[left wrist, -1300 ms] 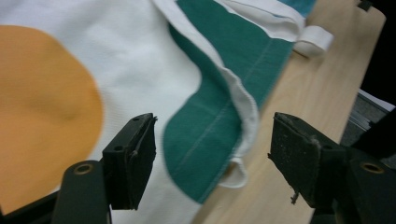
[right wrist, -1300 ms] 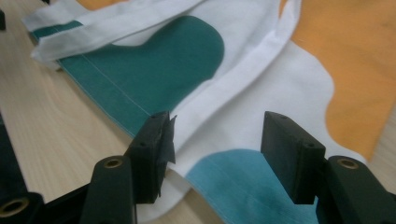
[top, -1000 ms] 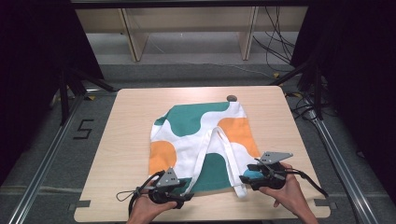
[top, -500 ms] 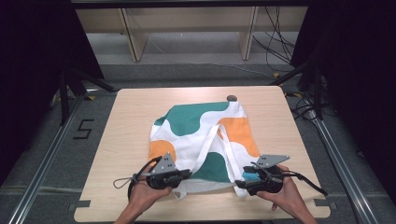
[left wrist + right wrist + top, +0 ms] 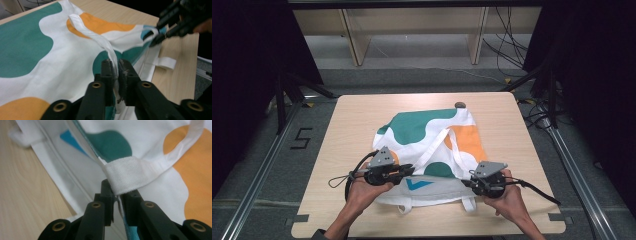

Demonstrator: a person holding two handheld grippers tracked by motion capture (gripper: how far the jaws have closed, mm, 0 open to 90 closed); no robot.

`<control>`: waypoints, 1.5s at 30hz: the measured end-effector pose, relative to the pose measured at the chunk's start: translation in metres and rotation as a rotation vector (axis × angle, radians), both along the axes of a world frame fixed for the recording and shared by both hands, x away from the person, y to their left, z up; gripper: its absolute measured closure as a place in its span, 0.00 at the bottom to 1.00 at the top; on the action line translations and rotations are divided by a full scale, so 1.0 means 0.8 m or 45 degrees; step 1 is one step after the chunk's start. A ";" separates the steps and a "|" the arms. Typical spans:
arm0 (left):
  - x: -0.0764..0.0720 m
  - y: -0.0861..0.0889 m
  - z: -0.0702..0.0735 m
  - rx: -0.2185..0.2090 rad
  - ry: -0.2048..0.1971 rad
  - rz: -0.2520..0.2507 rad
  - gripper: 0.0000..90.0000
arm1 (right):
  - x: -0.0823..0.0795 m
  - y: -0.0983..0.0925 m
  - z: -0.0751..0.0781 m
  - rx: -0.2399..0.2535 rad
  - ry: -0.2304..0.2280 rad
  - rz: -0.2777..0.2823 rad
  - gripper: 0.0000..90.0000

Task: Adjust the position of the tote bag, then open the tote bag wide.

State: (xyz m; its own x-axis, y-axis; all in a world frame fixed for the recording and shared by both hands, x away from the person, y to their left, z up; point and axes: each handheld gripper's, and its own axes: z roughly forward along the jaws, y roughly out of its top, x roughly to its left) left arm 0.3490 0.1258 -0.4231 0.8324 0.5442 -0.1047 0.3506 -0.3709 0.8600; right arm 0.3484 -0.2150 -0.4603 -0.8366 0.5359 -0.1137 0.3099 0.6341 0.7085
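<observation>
- The left tool (image 5: 408,170) is clenching the upper layer of the tote bag (image 5: 432,135) at its near, open edge, with cloth and a white strap (image 5: 105,43) bunching between its shut jaws in the left gripper view.
- The right tool (image 5: 472,184) is clamping the same upper edge farther along, right where a strap end is sewn on, as the right gripper view is showing.
- Pinching one layer at two spaced points is probably meant to part the mouth, since the lower layer is lying flat on the worktop (image 5: 352,120) with its blue lining showing.
- The bag is lying in the middle of the worktop, its closed bottom pointing away from the person and its mouth facing the hands.
- It is looking soft and thin: white cloth with green and orange blobs, and white straps trailing over the top and past the near edge.
</observation>
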 end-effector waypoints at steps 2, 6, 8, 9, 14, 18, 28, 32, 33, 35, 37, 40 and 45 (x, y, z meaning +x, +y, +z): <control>-0.013 0.005 0.005 0.011 -0.008 0.021 0.66 | 0.006 -0.003 0.014 0.078 0.036 -0.019 0.91; -0.046 0.006 -0.004 0.034 0.032 0.005 0.37 | 0.012 0.001 0.030 0.116 0.050 -0.016 0.92; -0.054 0.002 -0.017 0.045 0.036 -0.002 0.28 | 0.015 0.005 0.035 0.132 0.034 0.008 0.92; -0.051 0.000 -0.031 0.183 0.000 0.021 0.26 | 0.015 0.008 0.042 0.124 0.002 0.016 0.91; -0.034 0.002 -0.051 0.352 -0.064 0.143 0.43 | 0.012 0.012 0.051 0.117 -0.026 0.056 0.91; -0.025 0.018 -0.052 0.381 -0.164 0.130 0.80 | 0.011 0.013 0.054 0.132 -0.026 0.057 0.92; -0.048 0.027 0.000 0.229 -0.128 -0.003 0.96 | -0.006 0.001 0.086 0.189 -0.042 0.094 0.91; -0.053 0.031 0.031 0.176 -0.131 -0.038 0.96 | -0.015 -0.001 0.112 0.209 -0.057 0.114 0.91; -0.053 0.032 0.039 0.147 -0.122 -0.032 0.96 | -0.016 -0.002 0.126 0.218 -0.065 0.119 0.91; -0.049 0.034 0.069 0.138 -0.181 -0.030 0.95 | -0.017 -0.002 0.141 0.224 -0.062 0.109 0.91; -0.045 0.032 0.089 0.149 -0.222 -0.033 0.95 | -0.010 -0.004 0.153 0.238 -0.095 0.124 0.92; -0.040 0.029 0.107 0.143 -0.248 -0.039 0.95 | -0.004 -0.007 0.167 0.246 -0.108 0.117 0.92; -0.032 0.024 0.159 0.100 -0.318 -0.074 0.95 | 0.006 -0.018 0.212 0.294 -0.153 0.106 0.92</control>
State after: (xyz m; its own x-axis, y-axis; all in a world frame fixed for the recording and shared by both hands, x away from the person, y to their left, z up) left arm 0.3237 0.1451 -0.2958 0.8574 0.4928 0.1486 0.1071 -0.4532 0.8849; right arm 0.3531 -0.2295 -0.2905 -0.8668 0.4890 -0.0975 0.1683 0.4710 0.8659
